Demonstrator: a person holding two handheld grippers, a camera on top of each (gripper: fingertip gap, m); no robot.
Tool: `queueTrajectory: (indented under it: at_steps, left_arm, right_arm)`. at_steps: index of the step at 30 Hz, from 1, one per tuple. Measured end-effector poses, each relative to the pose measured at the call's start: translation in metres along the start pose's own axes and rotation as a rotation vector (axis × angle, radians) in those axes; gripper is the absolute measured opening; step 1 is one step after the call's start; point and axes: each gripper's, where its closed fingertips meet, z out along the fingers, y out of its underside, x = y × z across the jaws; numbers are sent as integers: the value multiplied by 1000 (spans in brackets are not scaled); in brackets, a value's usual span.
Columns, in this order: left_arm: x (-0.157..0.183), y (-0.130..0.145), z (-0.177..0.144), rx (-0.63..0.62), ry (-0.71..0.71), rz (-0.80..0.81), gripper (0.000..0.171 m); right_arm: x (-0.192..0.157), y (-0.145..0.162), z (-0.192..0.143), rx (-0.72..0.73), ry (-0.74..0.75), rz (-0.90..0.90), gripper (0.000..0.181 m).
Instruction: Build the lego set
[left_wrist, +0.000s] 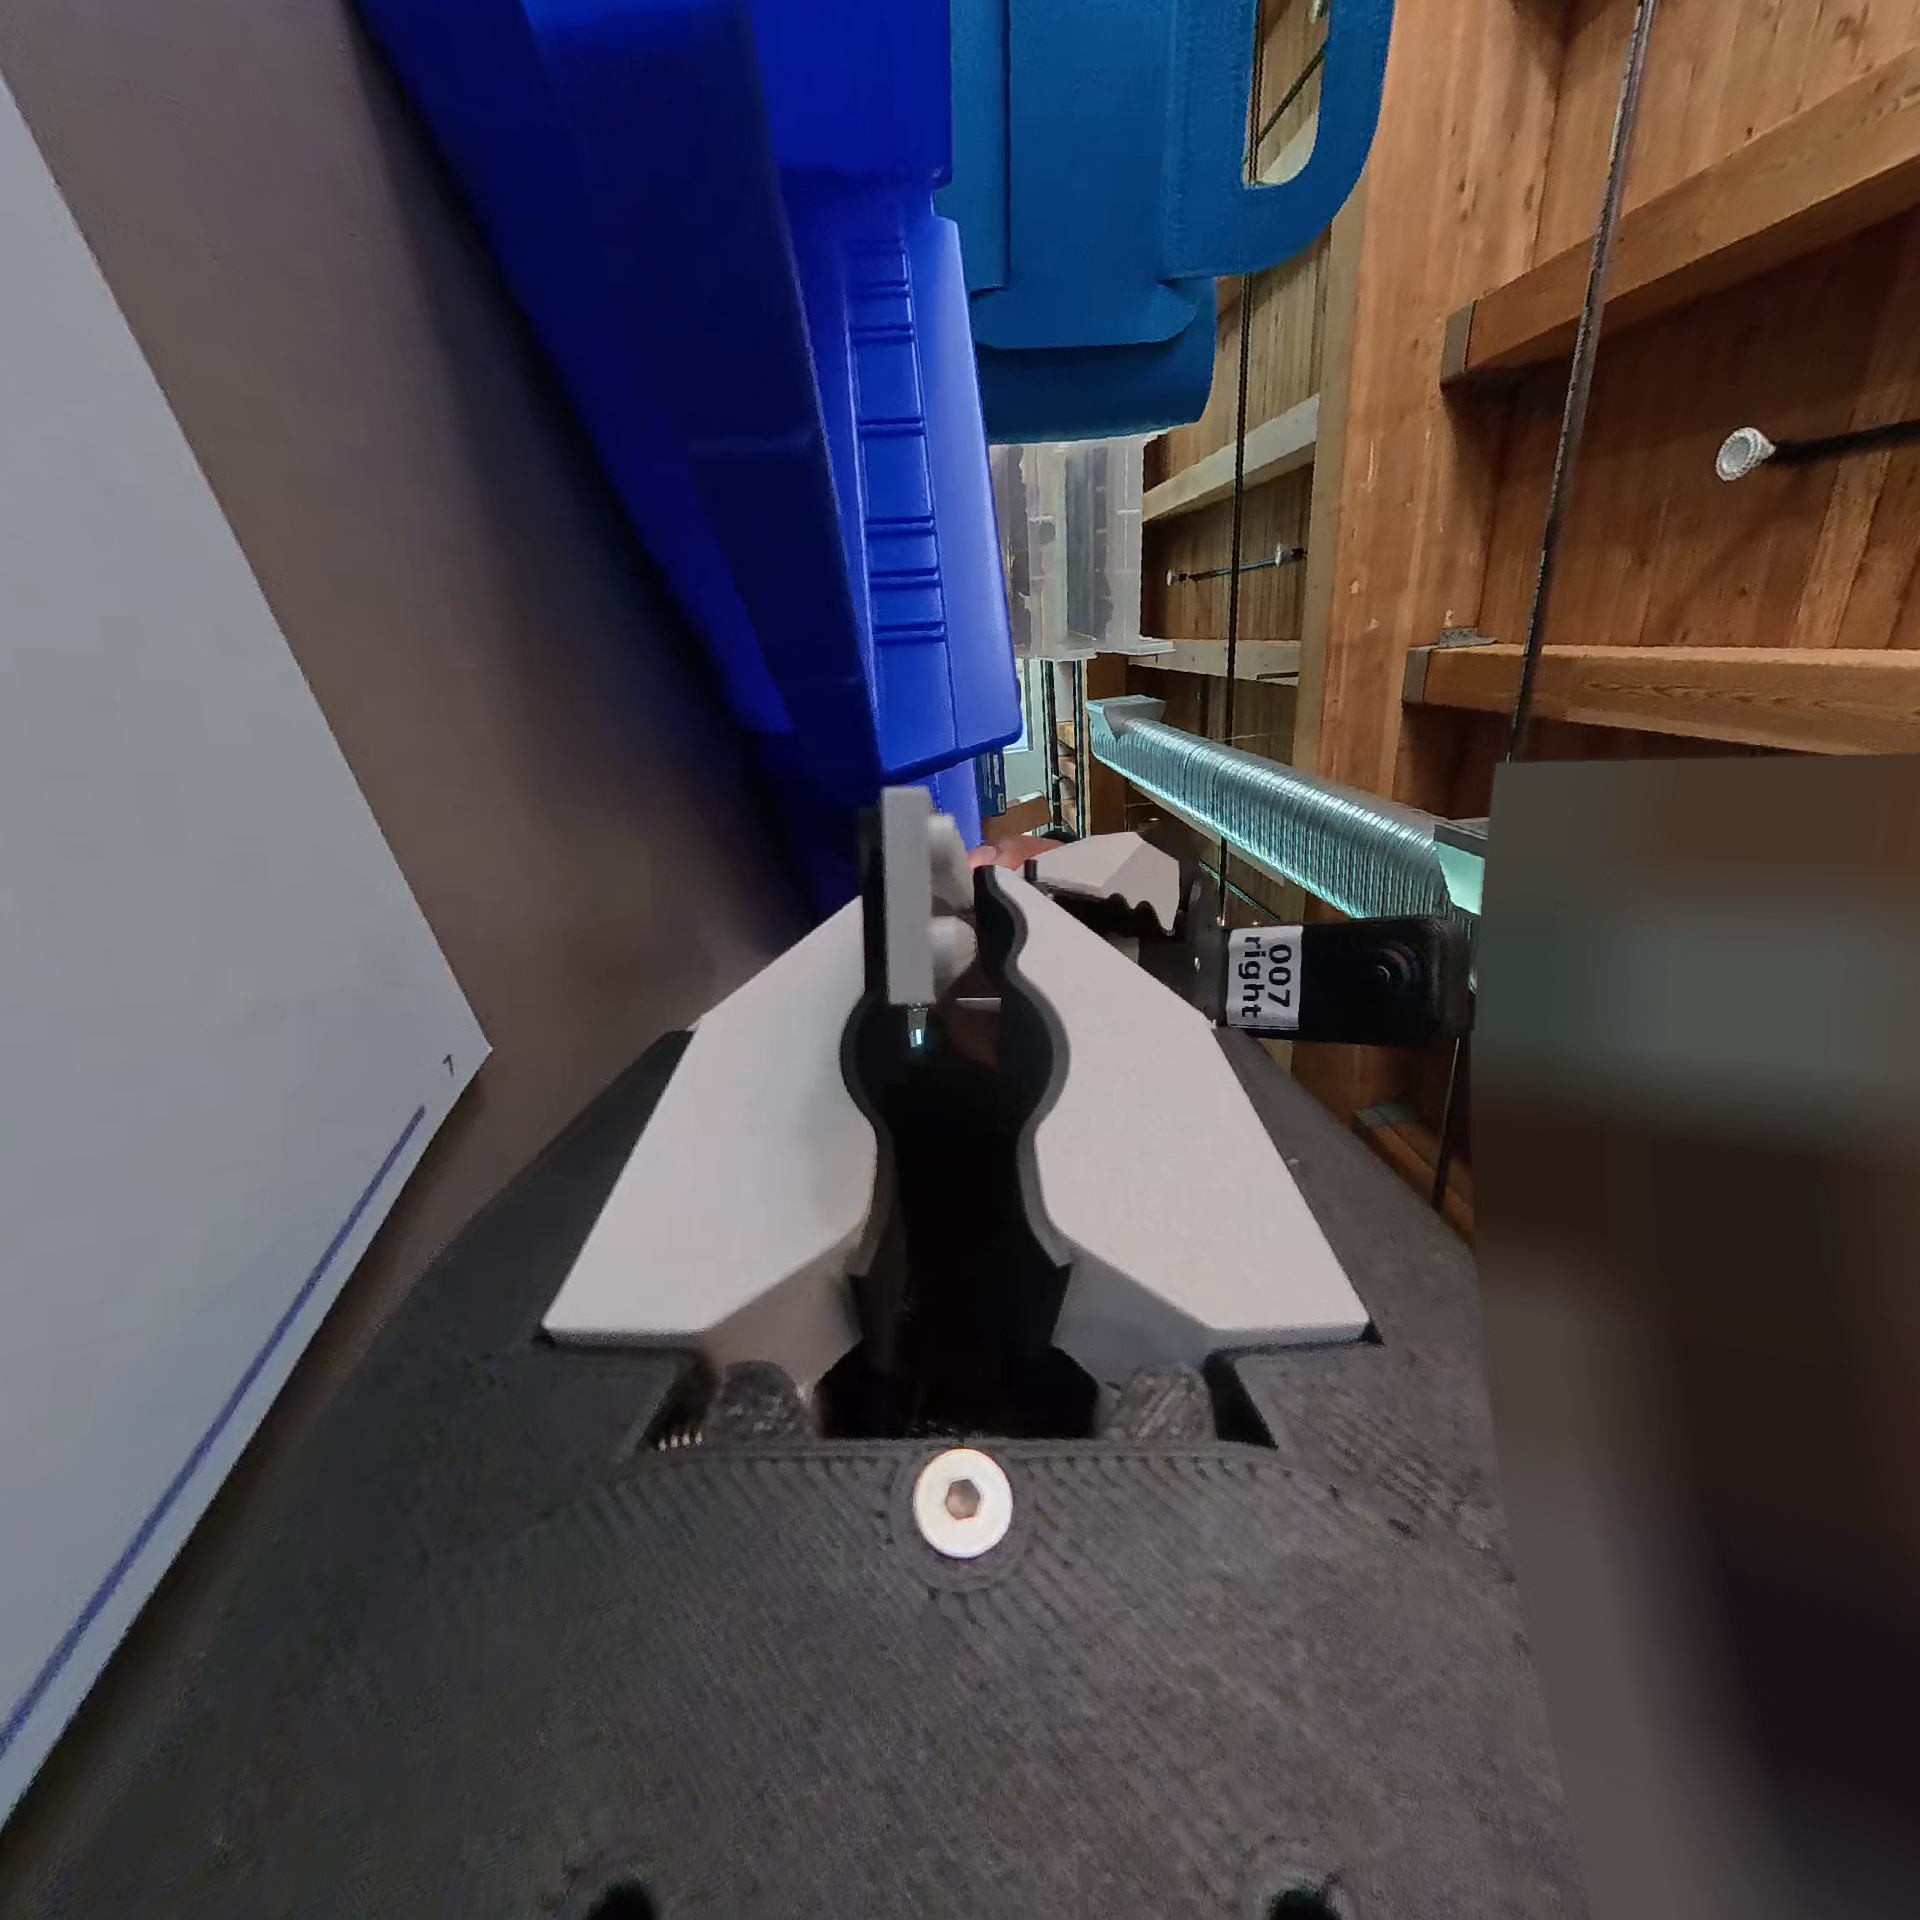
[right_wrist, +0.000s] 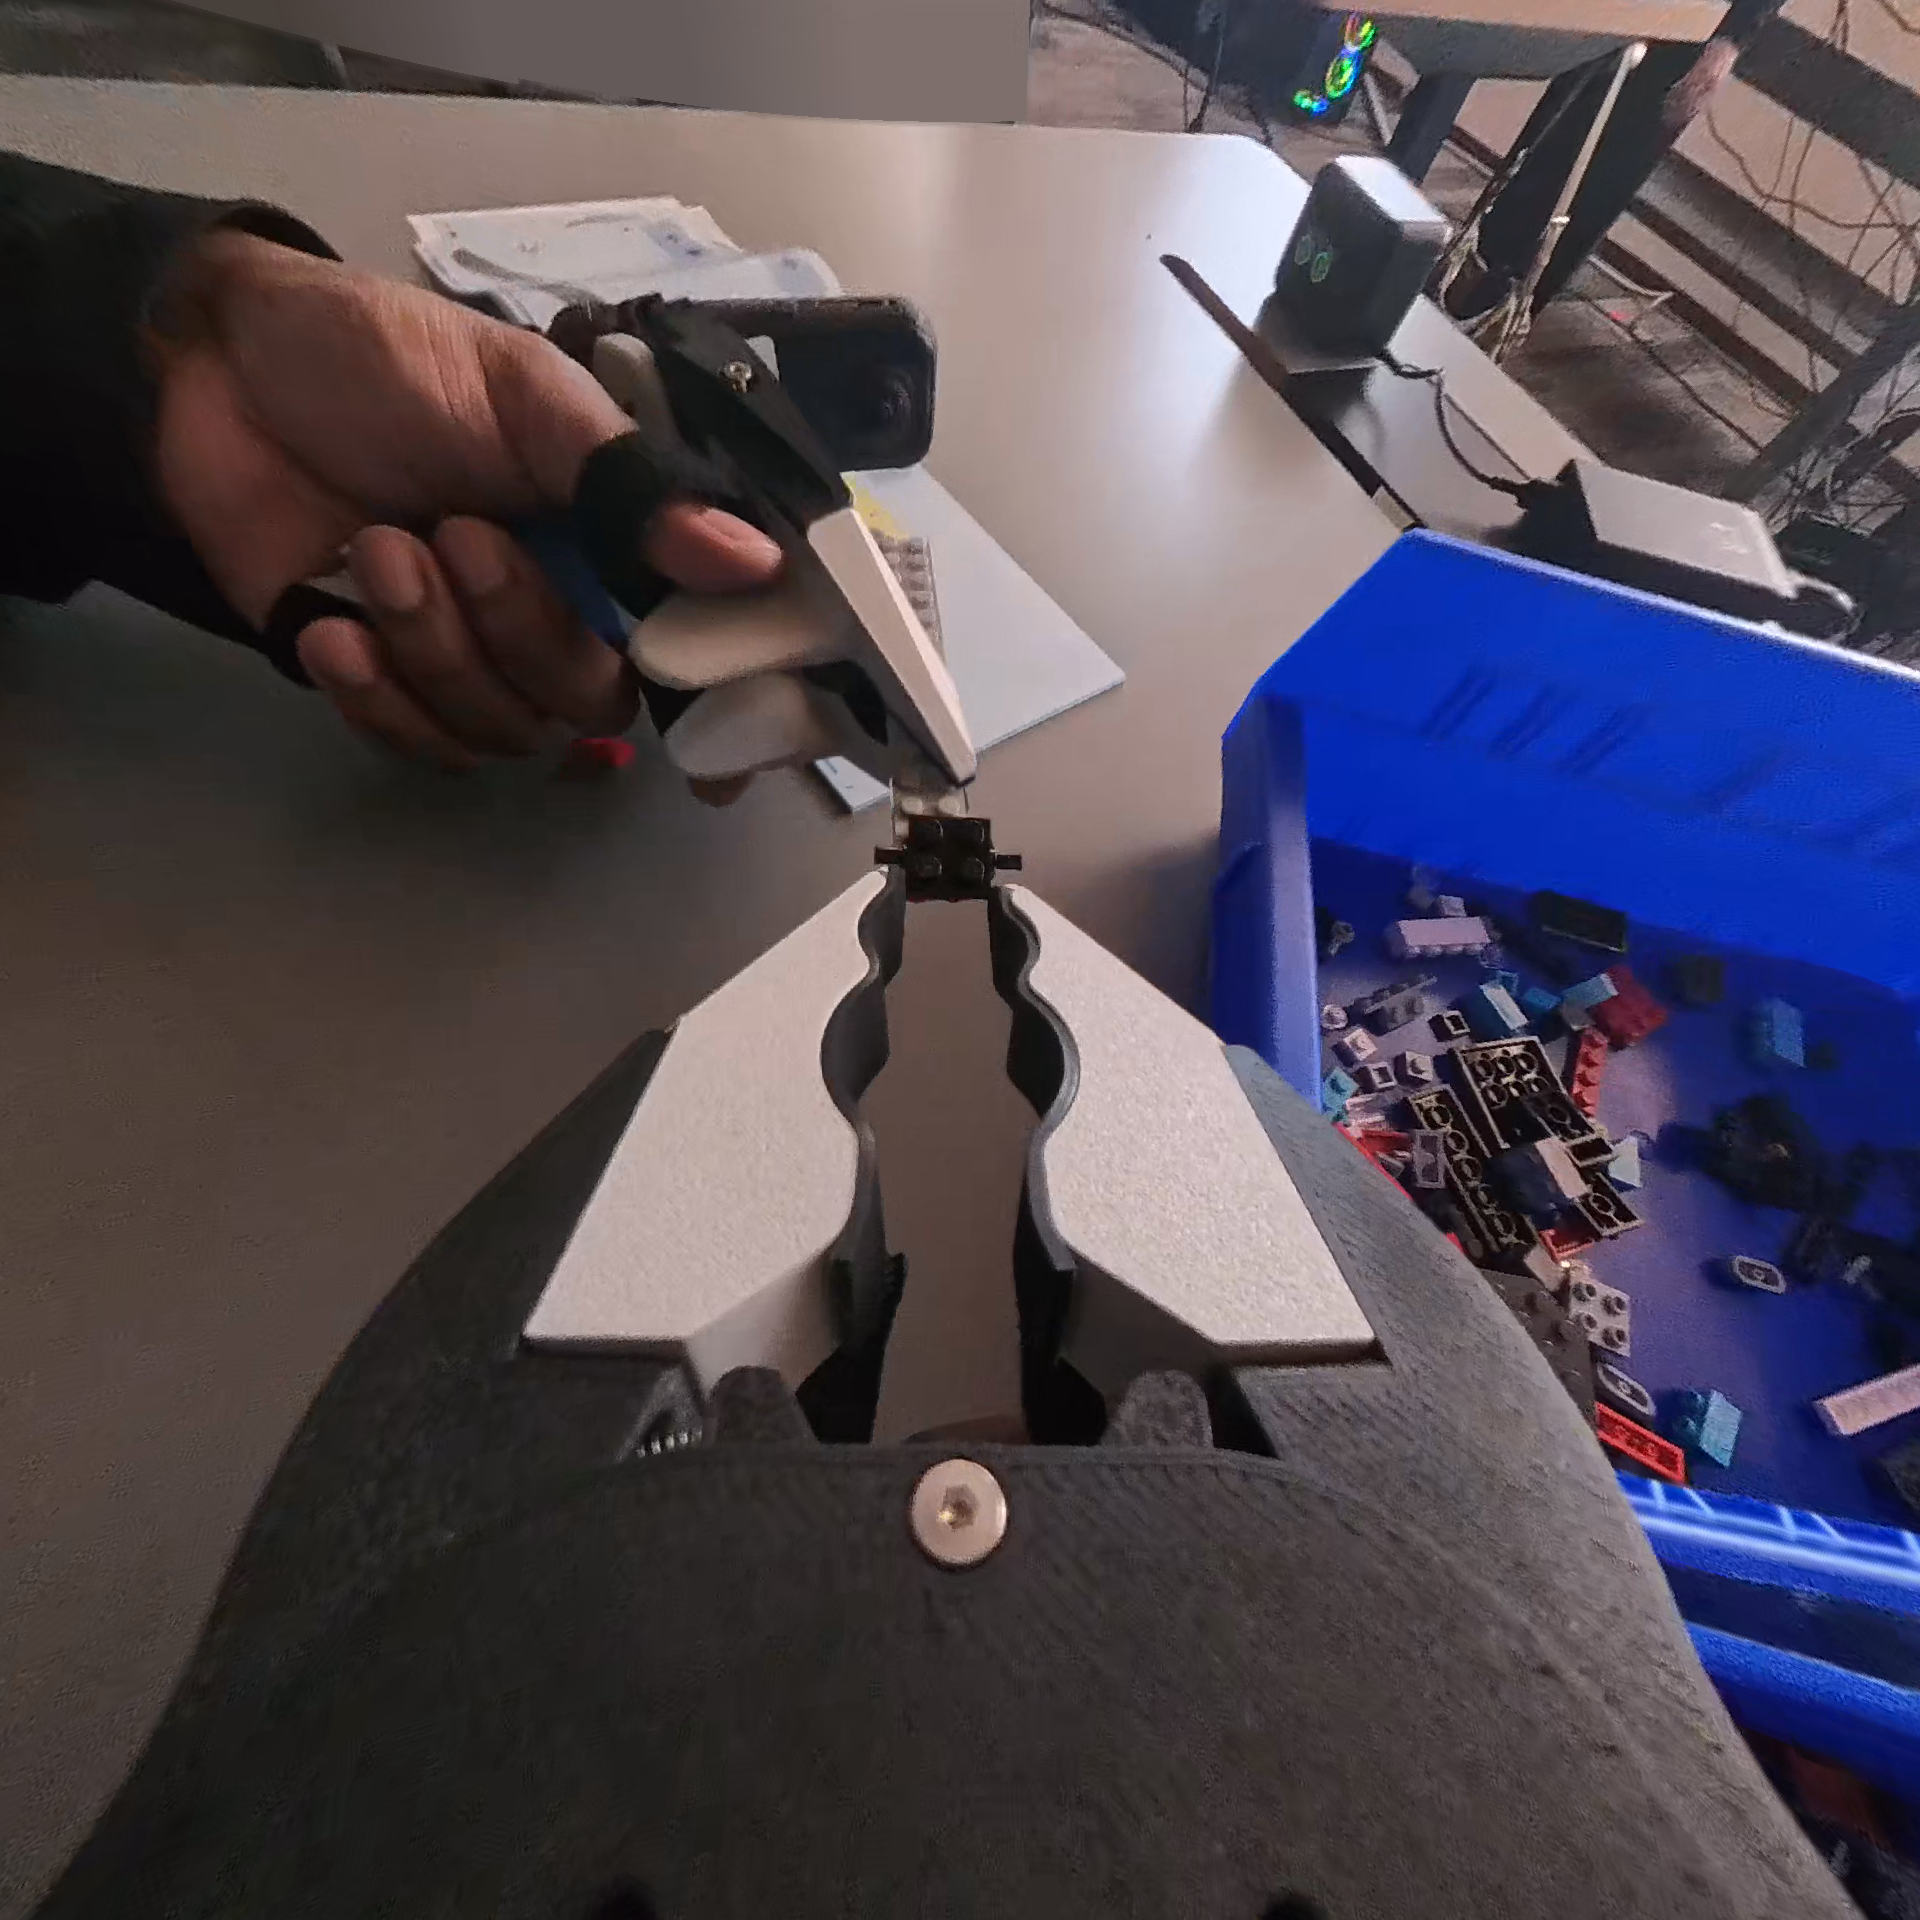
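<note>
Blue bin (right_wrist: 1558, 727) blocks the right; bare table (right_wrist: 312, 987) lies open leftward.

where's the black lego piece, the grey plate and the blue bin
black lego piece (right_wrist: 945, 858), right wrist view, on its studded top
grey plate (left_wrist: 906, 899), left wrist view, on its flat edge
blue bin (right_wrist: 1579, 686), right wrist view, on its back wall

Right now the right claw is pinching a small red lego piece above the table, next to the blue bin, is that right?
Not quite: the lego piece in the right claw is black, not red, as the right wrist view shows. It is held above the table, next to the blue bin.
</note>
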Motion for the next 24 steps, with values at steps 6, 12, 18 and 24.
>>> queueTrajectory:
  at_steps: [6,12,18,24]
  left_arm:
    - [-5,4,2,-14,-13,-9,9]
    - [-6,6,3,-22,-16,-8,9]
    - [-8,6,4,-23,-18,-9,9]
    - [-8,6,4,-24,-16,-12,9]
  right_arm:
    - [-4,8,8,-37,-38,13,19]
    - [-5,13,11,-55,-51,20,19]
    - [-6,14,13,-56,-55,23,19]
    - [-5,15,13,-54,-53,31,19]
